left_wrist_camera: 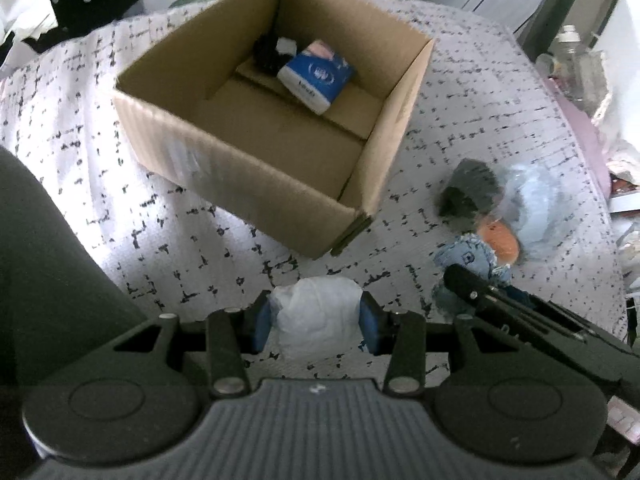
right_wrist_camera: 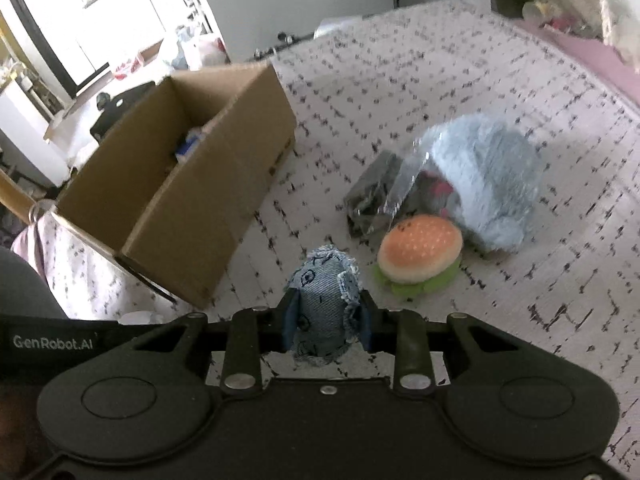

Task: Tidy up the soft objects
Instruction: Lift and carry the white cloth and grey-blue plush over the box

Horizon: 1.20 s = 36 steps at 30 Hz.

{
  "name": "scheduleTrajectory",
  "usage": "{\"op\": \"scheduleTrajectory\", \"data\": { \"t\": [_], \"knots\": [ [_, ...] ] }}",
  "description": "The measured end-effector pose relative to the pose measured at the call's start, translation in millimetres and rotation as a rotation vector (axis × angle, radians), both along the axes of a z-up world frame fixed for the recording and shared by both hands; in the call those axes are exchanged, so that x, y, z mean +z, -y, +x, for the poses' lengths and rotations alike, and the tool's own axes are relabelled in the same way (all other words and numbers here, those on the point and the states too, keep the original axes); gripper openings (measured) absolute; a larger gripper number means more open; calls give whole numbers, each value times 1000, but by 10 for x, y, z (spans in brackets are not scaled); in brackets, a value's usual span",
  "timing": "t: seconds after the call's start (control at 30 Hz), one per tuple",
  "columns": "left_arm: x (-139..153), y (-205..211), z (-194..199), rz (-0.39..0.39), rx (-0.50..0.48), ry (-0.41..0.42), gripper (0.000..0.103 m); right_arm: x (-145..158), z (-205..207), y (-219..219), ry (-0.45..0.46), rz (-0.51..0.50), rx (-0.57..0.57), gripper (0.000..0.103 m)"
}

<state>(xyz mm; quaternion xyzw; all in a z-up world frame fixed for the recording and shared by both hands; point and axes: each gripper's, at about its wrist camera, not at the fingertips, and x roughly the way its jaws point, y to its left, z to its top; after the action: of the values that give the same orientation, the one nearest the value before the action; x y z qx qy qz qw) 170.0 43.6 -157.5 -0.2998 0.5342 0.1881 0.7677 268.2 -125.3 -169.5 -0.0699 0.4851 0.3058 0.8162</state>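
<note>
Burger toy (right_wrist_camera: 418, 256) right of box (right_wrist_camera: 208, 216) (apart)

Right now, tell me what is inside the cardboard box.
Inside the cardboard box lies a blue and white packet with a dark bundle behind it, in the far corner. The rest of the floor that shows is bare; the near wall hides the strip behind it.

I see daylight glare blowing out the far background, soft motion blur throughout, fisheye bending edges, dim foreground.
</note>
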Motion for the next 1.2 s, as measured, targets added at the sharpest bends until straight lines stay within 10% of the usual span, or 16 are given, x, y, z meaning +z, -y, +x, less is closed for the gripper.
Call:
{"op": "scheduleTrajectory", "data": {
  "t": [1.2],
  "knots": [
    [937,-655,22,94,-129,226,44,1033,-292,-405,166,107,-147,31]
  ]
}}
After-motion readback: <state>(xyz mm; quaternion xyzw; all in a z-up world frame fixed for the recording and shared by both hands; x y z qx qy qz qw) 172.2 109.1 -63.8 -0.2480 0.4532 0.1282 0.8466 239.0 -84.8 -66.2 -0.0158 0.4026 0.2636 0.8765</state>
